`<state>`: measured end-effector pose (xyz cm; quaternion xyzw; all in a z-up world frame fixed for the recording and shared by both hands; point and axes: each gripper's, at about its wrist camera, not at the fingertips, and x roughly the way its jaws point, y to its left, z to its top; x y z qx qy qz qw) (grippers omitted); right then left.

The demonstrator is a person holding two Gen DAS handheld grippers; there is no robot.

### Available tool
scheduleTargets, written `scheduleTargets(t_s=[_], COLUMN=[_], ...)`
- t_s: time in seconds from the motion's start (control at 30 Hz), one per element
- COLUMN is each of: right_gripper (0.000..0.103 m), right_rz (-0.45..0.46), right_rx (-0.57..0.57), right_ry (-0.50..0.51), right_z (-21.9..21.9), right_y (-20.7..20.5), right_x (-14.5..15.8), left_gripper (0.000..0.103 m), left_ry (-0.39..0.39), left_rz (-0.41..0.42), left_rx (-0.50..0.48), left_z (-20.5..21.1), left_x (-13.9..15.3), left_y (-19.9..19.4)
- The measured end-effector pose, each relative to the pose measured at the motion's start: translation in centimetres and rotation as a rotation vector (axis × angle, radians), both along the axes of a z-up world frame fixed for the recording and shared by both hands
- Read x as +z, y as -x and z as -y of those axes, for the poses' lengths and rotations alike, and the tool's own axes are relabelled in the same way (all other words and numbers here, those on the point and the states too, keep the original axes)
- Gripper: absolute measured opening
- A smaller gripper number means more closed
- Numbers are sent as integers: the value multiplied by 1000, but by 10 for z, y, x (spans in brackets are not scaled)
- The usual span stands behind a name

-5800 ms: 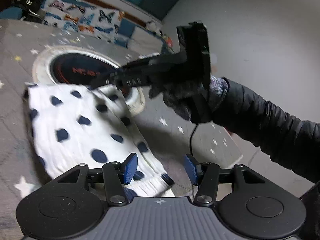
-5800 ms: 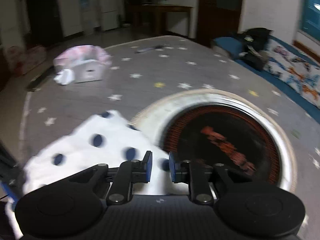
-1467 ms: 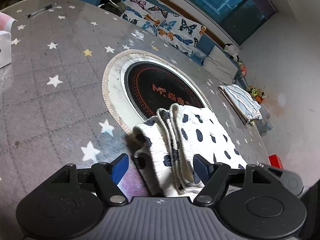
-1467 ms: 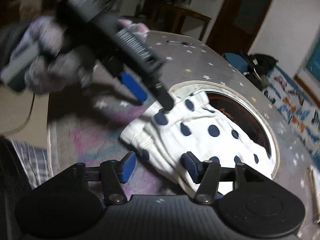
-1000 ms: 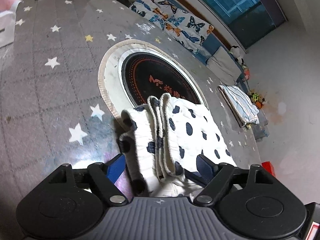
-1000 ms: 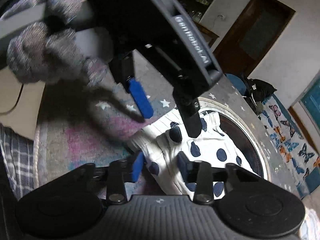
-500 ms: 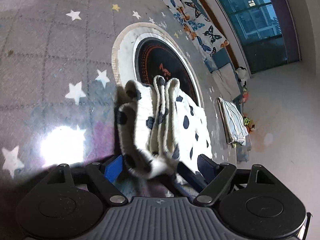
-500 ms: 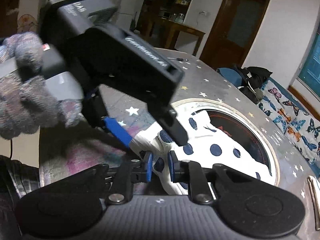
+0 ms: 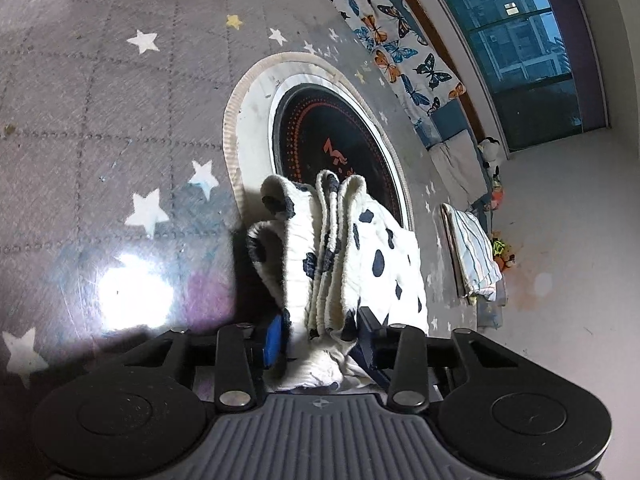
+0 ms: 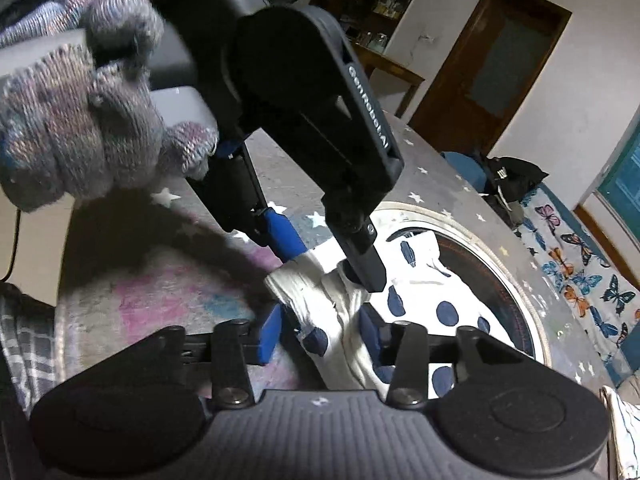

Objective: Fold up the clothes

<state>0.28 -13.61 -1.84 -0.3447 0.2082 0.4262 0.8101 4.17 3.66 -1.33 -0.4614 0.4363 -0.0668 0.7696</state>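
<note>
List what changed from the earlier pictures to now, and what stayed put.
The polka-dot garment went from lying spread flat to a thick folded stack. The left tongs, open around its end 1.5 s ago, have closed on it; the right tongs grip the same end. The round cooktop and the star-patterned table cover stayed put.

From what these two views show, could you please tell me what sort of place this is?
Probably a living room at home: a round table under a grey star-print cover with a built-in hotplate, a butterfly-print cushioned bench below a large window, and a wooden door.
</note>
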Motion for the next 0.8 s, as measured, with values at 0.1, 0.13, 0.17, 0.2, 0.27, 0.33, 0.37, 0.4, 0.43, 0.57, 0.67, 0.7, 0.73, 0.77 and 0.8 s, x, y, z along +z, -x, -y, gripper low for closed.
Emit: scheduleTargets(t_s=[0.1,0.13,0.17,0.2,0.27,0.33,0.37,0.4,0.43,0.57,0.67,0.7,0.73,0.77,0.8], right_gripper=[26,24,22,21,20,20,20,20,20,20,19,19,19,19,19], right_rz=[-26,-43,-61,-81,-105,-128,-133,-138,-140,-151,-155,-153,-151,-150,-149], right_rx=[-21,-34,-46,-60,-81,-99,-104,-108,-111,-121,-125,-125,-124,-123,-122], right_ry=[-47,-69,-91,-112,-139,-164,-172,-180,-186,-199,-205,-203,-202,-200,-198], right_z=[4,6,9,11,16,20,22,25,27,28,30,31,31,31,31], right_y=[-3,-5,-7,-10,-14,-18,-19,-20,-20,-16,-15,-15,-15,-15,-15], right_x=[3,6,8,11,15,19,21,23,23,27,30,31,31,31,32], left_gripper=[44,46,48,50,56,62,64,66,68,77,77,77,77,77,77], left_ry=[14,16,16,15,15,15,15,17,19,49,74,85,92,95,99], left_rz=[0,5,13,21,36,51,59,64,68,62,41,43,44,43,45], left_rx=[2,3,3,4,5,6,6,7,9,12,14,13,13,15,14], left_z=[-4,-5,-6,-7,-10,-12,-13,-14,-15,-13,-8,-6,-5,-3,-2], left_x=[-1,-1,0,0,2,3,3,3,3,-5,-12,-14,-14,-15,-15], left_y=[-3,-3,-1,0,3,6,8,9,10,10,4,0,-3,-6,-9])
